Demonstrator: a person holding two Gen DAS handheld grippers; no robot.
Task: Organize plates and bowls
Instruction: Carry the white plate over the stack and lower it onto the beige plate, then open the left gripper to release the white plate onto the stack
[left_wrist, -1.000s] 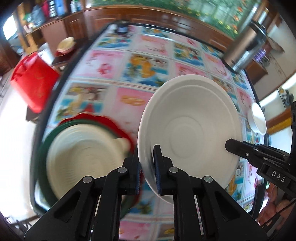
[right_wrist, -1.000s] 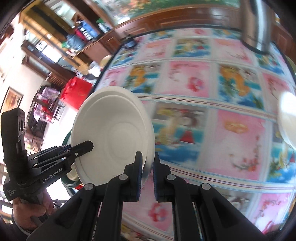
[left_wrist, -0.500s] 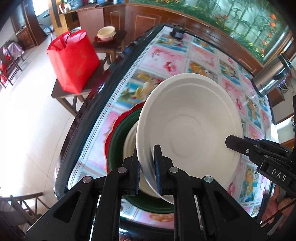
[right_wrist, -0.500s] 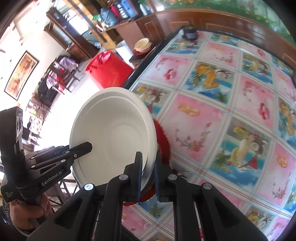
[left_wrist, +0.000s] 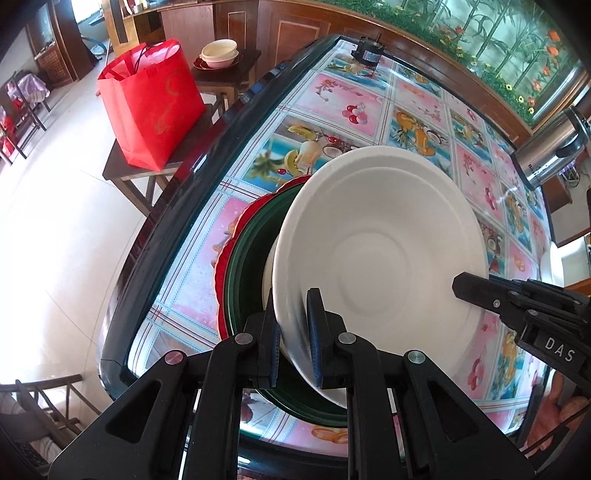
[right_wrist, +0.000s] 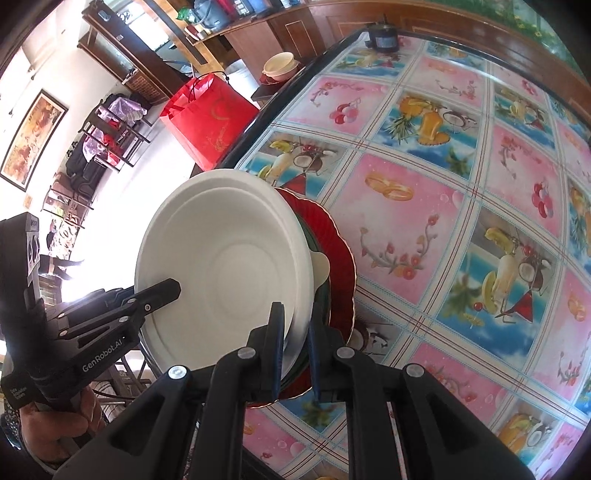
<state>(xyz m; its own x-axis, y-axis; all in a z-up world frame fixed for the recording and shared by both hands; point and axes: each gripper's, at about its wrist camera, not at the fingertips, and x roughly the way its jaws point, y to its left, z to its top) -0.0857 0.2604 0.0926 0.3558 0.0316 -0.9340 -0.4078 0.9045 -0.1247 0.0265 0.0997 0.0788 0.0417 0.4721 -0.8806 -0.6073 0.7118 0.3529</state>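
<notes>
I am holding 1 round white moulded-pulp plate (left_wrist: 380, 258) between my 2 grippers, each pinching the rim at an opposite side. My left gripper (left_wrist: 293, 332) is clamped narrow on the near edge of that plate, blue pads pressed against both faces of the rim. My right gripper (right_wrist: 295, 339) is likewise closed tight on the plate's rim; in the left wrist view it is showing as a black finger reaching in from the right side.

The white plate is hanging tilted above a stack near the table's corner. That stack is sitting on the glass-topped table with a fruit-patterned pink and blue cloth (right_wrist: 461, 177): a scalloped red plate (right_wrist: 340, 258) at the bottom, a dark green round dish (left_wrist: 247, 266) on it, and a cream bowl with a small tab handle (right_wrist: 320, 266) inside the green dish. I cannot tell whether the white plate is touching the cream bowl.

Beyond the table edge I am seeing a red paper shopping bag (left_wrist: 151, 107) on a low wooden stool, and 2 cream bowls stacked (left_wrist: 219, 51) on a second stool. A steel kettle (left_wrist: 546, 155) is standing at the table's far right.
</notes>
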